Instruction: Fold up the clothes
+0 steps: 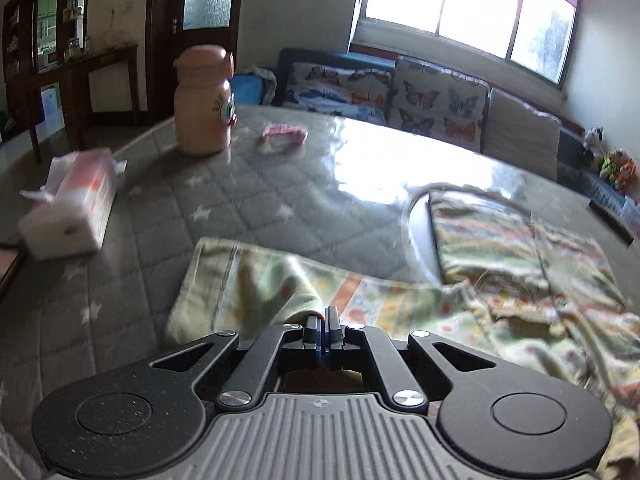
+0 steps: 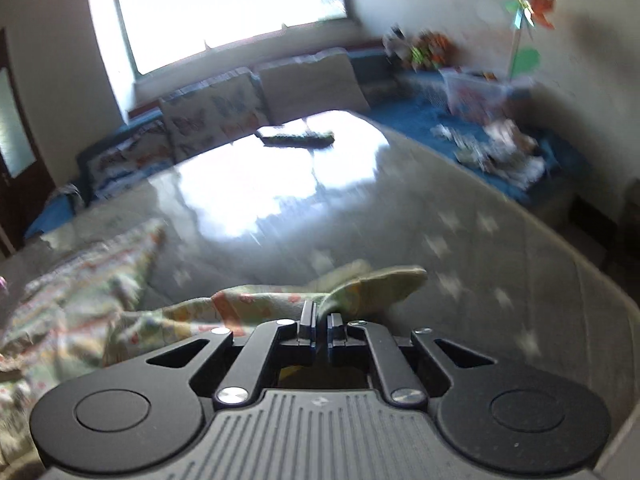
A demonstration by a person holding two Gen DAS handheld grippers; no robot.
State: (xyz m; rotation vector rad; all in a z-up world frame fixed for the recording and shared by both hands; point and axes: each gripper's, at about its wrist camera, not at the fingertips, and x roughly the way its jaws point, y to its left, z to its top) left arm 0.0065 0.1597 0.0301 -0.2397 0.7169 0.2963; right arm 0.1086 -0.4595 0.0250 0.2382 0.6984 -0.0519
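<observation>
A patterned green, yellow and orange garment lies spread on the grey quilted table cover. My left gripper is shut on one of its edges, and the cloth rises in a fold just ahead of the jaws. In the right wrist view the same garment stretches off to the left. My right gripper is shut on another edge of it, with a flap of cloth sticking up past the jaws. The right wrist view is blurred.
A pink bottle stands at the back left, with a pink hair band beside it. A tissue pack lies at the left. A dark remote lies at the far edge. A sofa with butterfly cushions stands behind.
</observation>
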